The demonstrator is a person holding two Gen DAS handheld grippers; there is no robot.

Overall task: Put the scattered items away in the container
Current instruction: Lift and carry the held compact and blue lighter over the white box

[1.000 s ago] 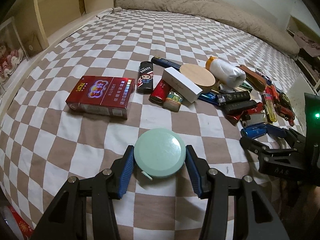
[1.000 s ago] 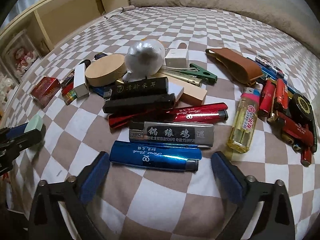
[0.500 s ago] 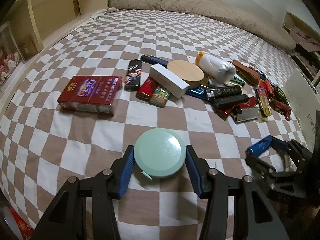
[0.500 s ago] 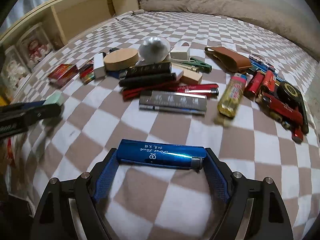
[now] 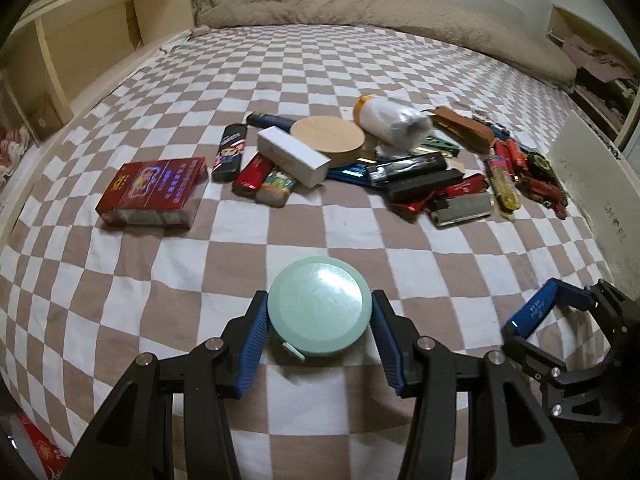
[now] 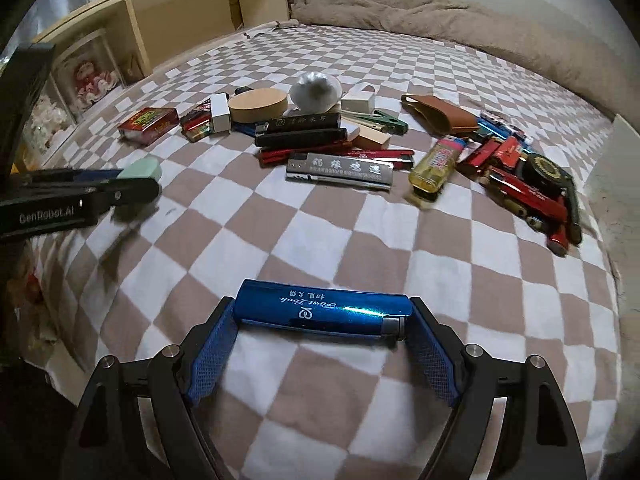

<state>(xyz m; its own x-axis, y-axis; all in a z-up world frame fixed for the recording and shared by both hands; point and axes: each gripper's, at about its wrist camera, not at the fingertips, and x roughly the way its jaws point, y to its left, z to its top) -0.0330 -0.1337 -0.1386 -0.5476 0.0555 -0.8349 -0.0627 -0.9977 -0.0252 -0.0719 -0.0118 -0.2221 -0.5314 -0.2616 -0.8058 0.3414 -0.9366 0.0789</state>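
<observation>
1. Blue lighter [image 6: 322,312] clamped end to end in right hand-held gripper [image 6: 320,344], lifted above the bed [image 6: 280,220], well short of the pile [image 6: 360,148].
2. Mint round case [image 5: 319,311] pinched in left hand-held gripper [image 5: 318,332], also near side of the pile.
3. Pile largely untouched: lighters, red pack [image 5: 154,191], wooden disc [image 5: 327,136] left to clear.
4. Container unclear; white panel [image 5: 596,184] right of the pile cut off.
5. Far items small, blurred.

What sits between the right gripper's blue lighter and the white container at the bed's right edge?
Nothing visible. The blue lighter is clamped endwise in the right gripper, above bare checkered bedsheet; the white container stands beyond, lighter pile farther back.
</observation>
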